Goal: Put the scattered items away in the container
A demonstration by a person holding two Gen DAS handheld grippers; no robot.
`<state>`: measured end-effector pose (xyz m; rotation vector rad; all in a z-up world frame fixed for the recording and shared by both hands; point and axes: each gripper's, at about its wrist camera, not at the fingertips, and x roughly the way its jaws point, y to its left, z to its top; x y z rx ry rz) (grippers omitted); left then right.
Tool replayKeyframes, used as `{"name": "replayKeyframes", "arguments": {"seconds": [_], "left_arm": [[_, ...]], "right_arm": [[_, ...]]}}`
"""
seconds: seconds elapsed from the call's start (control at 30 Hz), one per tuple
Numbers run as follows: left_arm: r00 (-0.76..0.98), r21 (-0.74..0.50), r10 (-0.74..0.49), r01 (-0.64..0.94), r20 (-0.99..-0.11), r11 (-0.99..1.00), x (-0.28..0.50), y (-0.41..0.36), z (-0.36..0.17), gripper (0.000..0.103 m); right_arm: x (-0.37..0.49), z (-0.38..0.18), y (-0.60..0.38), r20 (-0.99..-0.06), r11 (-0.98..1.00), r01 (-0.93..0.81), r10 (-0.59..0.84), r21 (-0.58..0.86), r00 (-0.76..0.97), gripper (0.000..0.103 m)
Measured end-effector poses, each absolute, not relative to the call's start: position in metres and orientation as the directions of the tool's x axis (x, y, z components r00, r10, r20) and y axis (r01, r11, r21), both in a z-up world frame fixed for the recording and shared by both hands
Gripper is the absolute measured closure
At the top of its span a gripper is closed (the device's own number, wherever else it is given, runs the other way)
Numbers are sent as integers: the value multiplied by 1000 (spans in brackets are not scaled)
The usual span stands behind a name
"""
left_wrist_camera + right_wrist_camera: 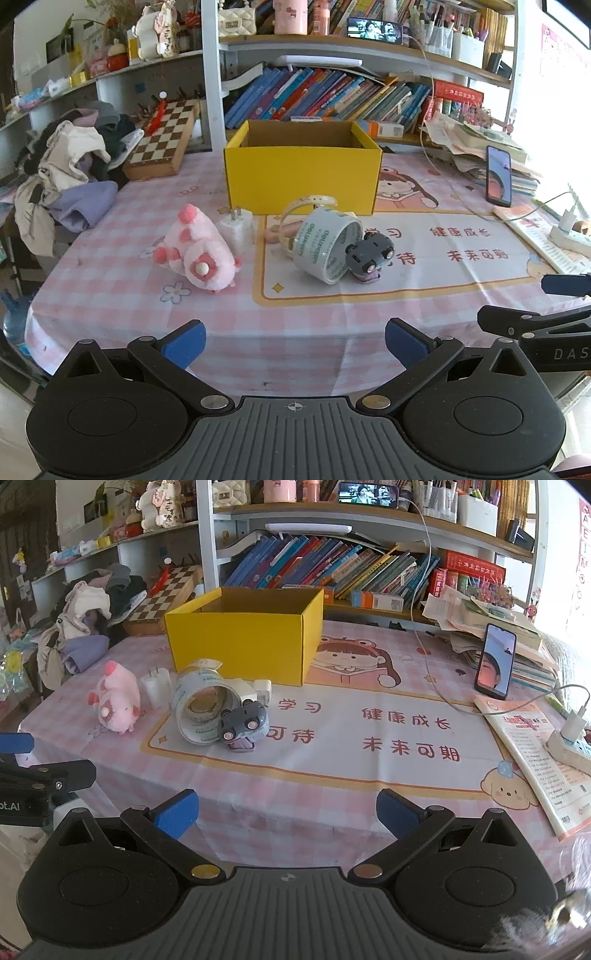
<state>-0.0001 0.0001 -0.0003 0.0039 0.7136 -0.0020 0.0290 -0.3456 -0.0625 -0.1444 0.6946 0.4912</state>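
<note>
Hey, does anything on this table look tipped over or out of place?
Yes. The toy car is tipped up, wheels showing, leaning on the tape roll, which lies on its side. The pink plush lies toppled beside the charger.

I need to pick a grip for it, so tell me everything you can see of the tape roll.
The tape roll is a wide roll of pale printed packing tape with a hollow core. It lies tipped on the tablecloth, in front of the yellow box. The grey toy car leans against it. Neither gripper touches it.
</note>
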Motion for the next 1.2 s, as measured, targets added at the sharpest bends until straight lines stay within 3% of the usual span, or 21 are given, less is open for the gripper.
{"name": "replayKeyframes", "arguments": {"seconds": [1.2], "left_arm": [[744, -10, -11, 5, -668, 1000, -2, 9, -5, 0]], "right_arm": [[31, -62, -333, -655, 864, -504, 394, 24, 644, 0]]}}
